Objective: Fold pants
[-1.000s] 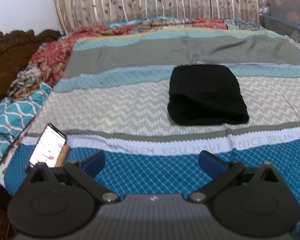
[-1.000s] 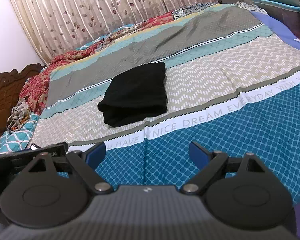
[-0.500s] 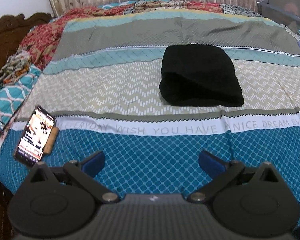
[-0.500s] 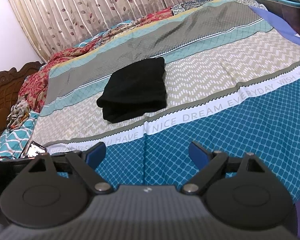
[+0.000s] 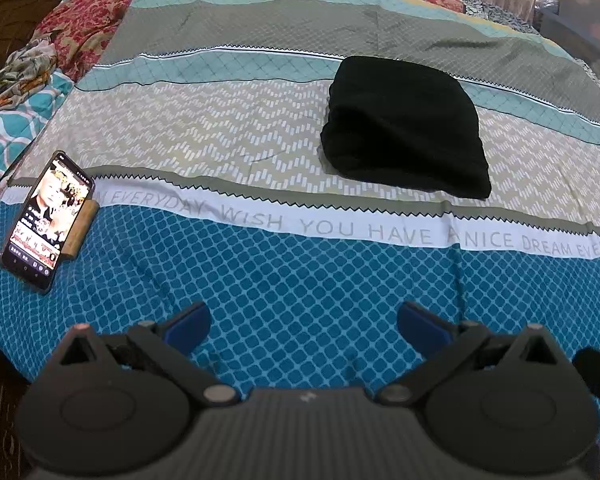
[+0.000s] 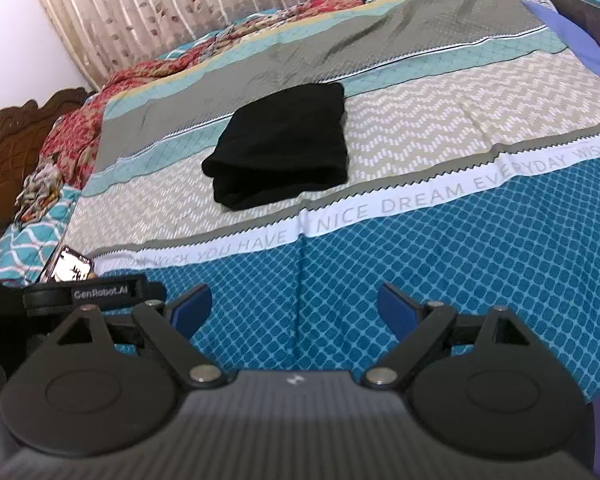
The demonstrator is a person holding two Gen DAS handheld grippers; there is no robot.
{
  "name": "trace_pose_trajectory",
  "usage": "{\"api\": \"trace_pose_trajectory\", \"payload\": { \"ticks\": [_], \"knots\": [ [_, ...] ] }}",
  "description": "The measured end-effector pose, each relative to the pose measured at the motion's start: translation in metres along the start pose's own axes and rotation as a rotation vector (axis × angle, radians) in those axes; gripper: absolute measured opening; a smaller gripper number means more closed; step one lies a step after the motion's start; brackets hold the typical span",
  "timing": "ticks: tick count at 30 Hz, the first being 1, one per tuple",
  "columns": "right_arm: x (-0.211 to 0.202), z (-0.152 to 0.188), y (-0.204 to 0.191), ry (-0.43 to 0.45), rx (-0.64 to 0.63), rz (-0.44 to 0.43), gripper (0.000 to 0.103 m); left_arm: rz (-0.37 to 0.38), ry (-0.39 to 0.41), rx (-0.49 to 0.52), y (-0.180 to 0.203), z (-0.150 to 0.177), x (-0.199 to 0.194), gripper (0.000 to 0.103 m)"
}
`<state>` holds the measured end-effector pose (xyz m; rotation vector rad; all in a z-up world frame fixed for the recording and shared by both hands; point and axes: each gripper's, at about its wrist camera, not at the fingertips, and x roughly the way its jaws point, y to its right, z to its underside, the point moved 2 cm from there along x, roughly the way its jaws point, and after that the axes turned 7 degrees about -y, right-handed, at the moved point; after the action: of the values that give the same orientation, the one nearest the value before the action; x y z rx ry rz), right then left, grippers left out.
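Note:
The black pants [image 5: 404, 124] lie folded into a compact bundle on the patterned bedspread [image 5: 228, 128], on its beige zigzag band. They also show in the right wrist view [image 6: 280, 152]. My left gripper [image 5: 304, 328] is open and empty, held over the blue band near the bed's front edge, well short of the pants. My right gripper [image 6: 294, 310] is also open and empty, over the blue band, apart from the pants.
A phone [image 5: 46, 216] with a lit screen leans on a small wooden block at the bed's left front; it also shows in the right wrist view [image 6: 70, 268]. Crumpled red cloth [image 5: 80, 20] lies at the left. Storage bins [image 5: 580, 12] stand at the right. Curtains [image 6: 180, 4] hang behind.
Both grippers have tilted and drawn back slightly from the bed; the pants appear a little farther left and lower in the left view. The pants and phone have not moved.

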<state>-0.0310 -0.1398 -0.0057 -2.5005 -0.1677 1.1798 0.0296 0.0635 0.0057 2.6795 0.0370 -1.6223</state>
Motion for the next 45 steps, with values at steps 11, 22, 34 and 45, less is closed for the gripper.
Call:
{"api": "trace_pose_trajectory", "payload": {
  "ticks": [11, 22, 34, 45],
  "knots": [
    [-0.008, 0.005, -0.011, 0.059, -0.021, 0.043, 0.092, 0.038, 0.039, -0.004, -0.004, -0.002, -0.009, 0.103],
    [-0.011, 0.007, -0.017, 0.084, -0.018, 0.075, 0.092, 0.081, 0.057, -0.040, -0.008, 0.001, -0.013, 0.103],
    [-0.009, 0.007, -0.024, 0.090, -0.032, 0.100, 0.092, 0.036, 0.084, -0.045, -0.014, -0.001, -0.017, 0.103],
    [-0.009, 0.002, -0.025, 0.106, -0.034, 0.129, 0.092, -0.048, 0.115, -0.029, -0.016, 0.000, -0.015, 0.103]
  ]
}}
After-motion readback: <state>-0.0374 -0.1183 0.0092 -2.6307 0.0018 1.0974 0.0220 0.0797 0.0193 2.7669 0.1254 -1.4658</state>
